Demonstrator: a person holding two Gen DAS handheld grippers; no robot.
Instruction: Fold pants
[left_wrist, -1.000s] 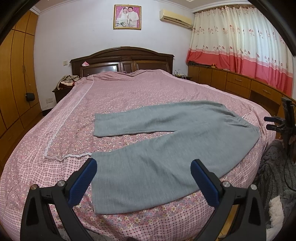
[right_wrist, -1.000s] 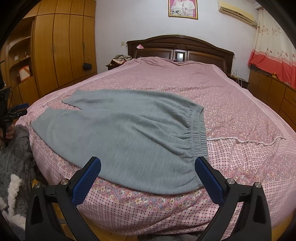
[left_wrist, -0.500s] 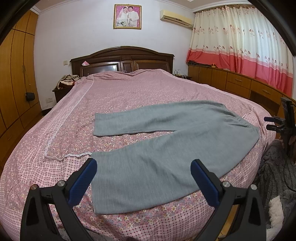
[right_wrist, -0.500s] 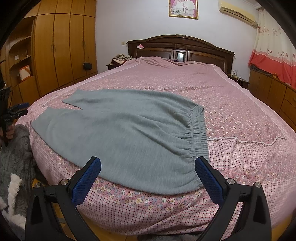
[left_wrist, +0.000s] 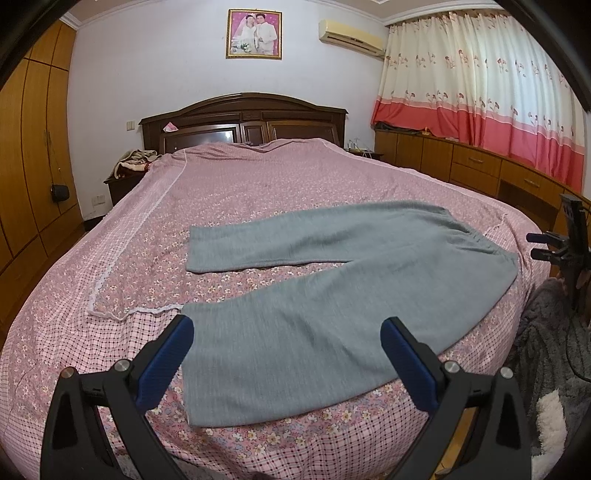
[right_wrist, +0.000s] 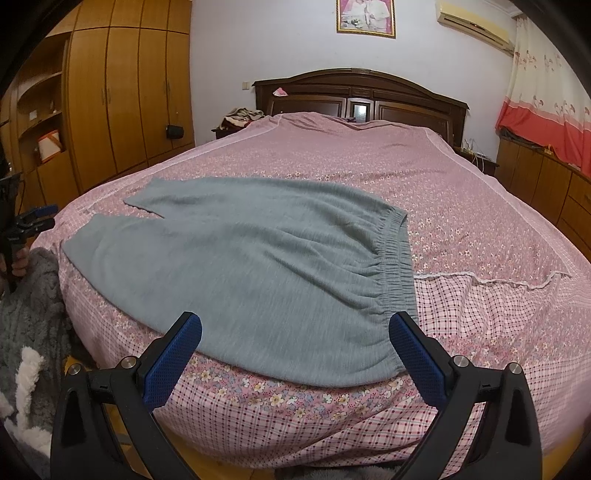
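Two grippers hover with fingers spread wide, gripping nothing. Gray pants (left_wrist: 332, 295) lie flat on the bed (left_wrist: 258, 184), legs apart. Left gripper (left_wrist: 286, 354) faces the near cuff, right gripper (right_wrist: 295, 343) the waistband (right_wrist: 395, 266), likely positioned for seizing both ends.

Pants (left_wrist: 332, 295) flat on bed (left_wrist: 258, 184) near foot edge; headboard (left_wrist: 243, 118) behind; wardrobe (right_wrist: 122, 92) left.

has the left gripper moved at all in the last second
No. The left gripper hangs open over the near leg of the grey pants, and the headboard sits where it did before in the left wrist view.
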